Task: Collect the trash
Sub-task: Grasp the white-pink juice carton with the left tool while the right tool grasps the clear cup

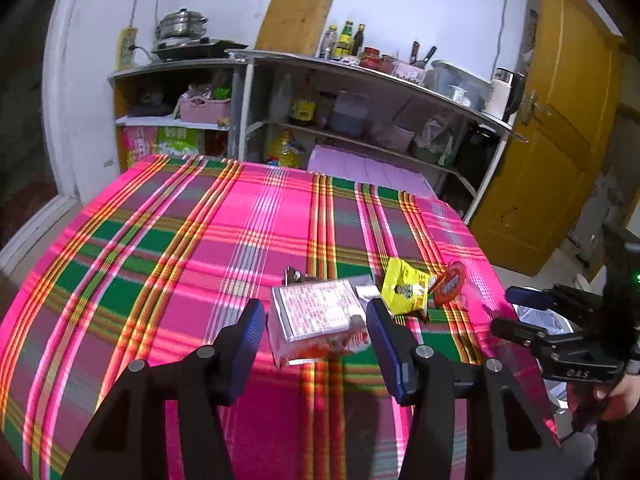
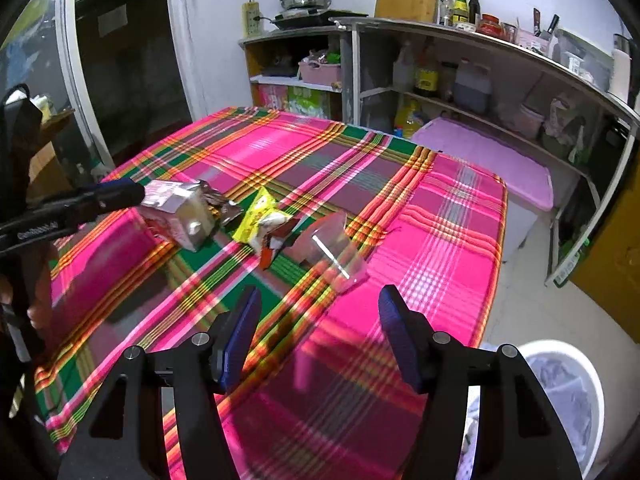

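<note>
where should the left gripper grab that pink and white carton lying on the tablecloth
Grip the carton across its two long side walls, coming down from the near end. It lies flat, printed face up, its length running away from the left gripper, whose open jaws already stand on either side of it. Its far end looks torn open and crumpled, so clamp the firmer near half.

We saw a woven pink, green and orange plaid cloth [image 1: 160, 248], matt, covering the table. Near its right edge lay a glossy pink-and-silver foil-lined carton [image 1: 316, 320], a shiny yellow plastic wrapper [image 1: 404, 286], a glossy red-rimmed plastic lid [image 1: 450, 284] and a clear, smooth plastic cup [image 2: 340, 252]. Behind, the grey metal shelf top [image 1: 360, 66] looked dull.
</note>
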### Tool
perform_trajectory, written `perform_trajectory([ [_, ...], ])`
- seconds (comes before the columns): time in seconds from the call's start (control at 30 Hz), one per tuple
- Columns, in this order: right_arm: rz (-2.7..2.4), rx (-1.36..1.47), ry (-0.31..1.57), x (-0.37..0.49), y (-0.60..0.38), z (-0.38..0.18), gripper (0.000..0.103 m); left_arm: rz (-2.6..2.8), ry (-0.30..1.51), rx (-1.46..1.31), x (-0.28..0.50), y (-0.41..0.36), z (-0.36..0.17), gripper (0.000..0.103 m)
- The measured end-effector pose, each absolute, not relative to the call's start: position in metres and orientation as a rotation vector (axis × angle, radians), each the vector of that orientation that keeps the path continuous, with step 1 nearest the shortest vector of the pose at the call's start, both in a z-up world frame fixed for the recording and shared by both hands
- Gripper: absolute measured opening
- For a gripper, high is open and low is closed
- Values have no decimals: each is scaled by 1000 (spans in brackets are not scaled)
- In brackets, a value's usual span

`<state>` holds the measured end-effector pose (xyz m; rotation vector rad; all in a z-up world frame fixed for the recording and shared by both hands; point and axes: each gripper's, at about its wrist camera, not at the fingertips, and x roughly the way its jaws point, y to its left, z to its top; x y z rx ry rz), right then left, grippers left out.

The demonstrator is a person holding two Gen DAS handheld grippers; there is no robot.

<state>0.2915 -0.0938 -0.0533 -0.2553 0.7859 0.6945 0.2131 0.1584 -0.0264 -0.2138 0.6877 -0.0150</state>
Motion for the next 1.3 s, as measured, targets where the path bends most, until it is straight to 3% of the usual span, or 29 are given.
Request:
perform_trajectory([
  [0.3,699,-308,828,318,-79,-69,62,-177,699,-107,241,171,-26,53],
  [0.4,711,-313,845,323,-76,-73,62,-234,709,-79,246,173,-28,60],
  [0.57,720,-317,868,327,-72,-79,61,-303,720,-53,247,172,-31,60],
  [0.63,720,-306,870,327,-72,-78,57,-321,724,-35,245,169,-33,60],
  [0.7,706,-299,867,327,-74,-76,32,-333,729,-14,242,165,-35,60],
  [0.73,706,-291,873,327,-75,-76,29,-340,731,3,240,163,-35,60],
  [1.3,707,-214,890,286,-97,-70,29,-446,749,79,206,123,-36,60],
])
